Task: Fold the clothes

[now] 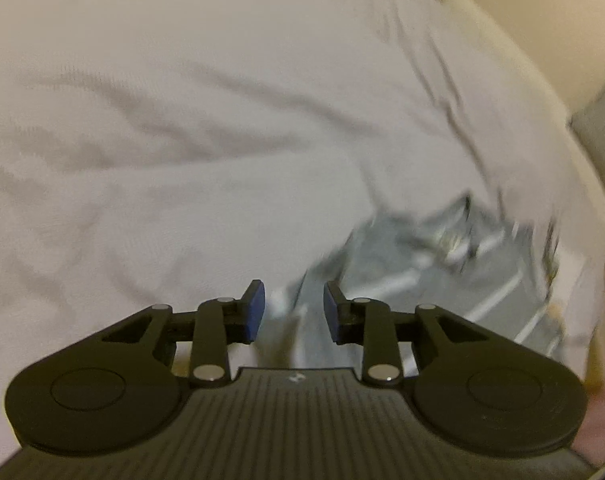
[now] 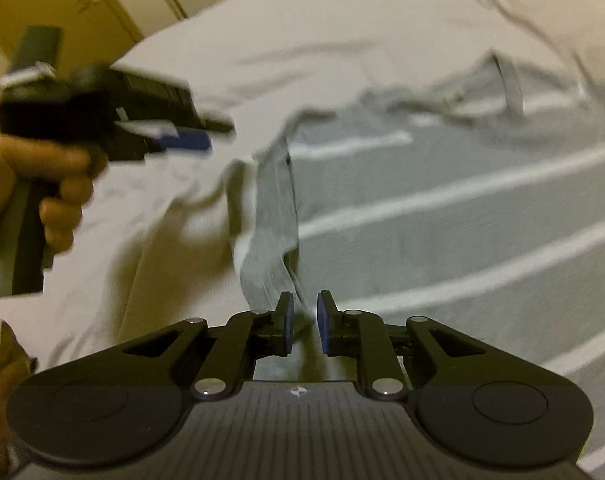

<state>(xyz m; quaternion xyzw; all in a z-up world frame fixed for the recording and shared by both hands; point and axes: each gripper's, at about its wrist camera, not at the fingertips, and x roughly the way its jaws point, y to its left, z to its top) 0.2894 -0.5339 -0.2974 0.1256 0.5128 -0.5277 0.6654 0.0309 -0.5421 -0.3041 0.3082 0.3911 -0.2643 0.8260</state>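
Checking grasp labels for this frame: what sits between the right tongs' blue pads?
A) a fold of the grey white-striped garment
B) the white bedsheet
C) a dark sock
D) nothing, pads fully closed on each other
A: in the right wrist view, a raised fold of the grey striped garment runs down into the gap of the right tongs, whose pads stand slightly apart.

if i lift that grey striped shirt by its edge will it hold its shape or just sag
Probably sag: the grey striped shirt already drapes in soft folds and its sleeve twists loosely near the right tool. It looks thin, so likely light. Pushed, it would probably bunch rather than slide flat, since the white sheet beneath is itself wrinkled.
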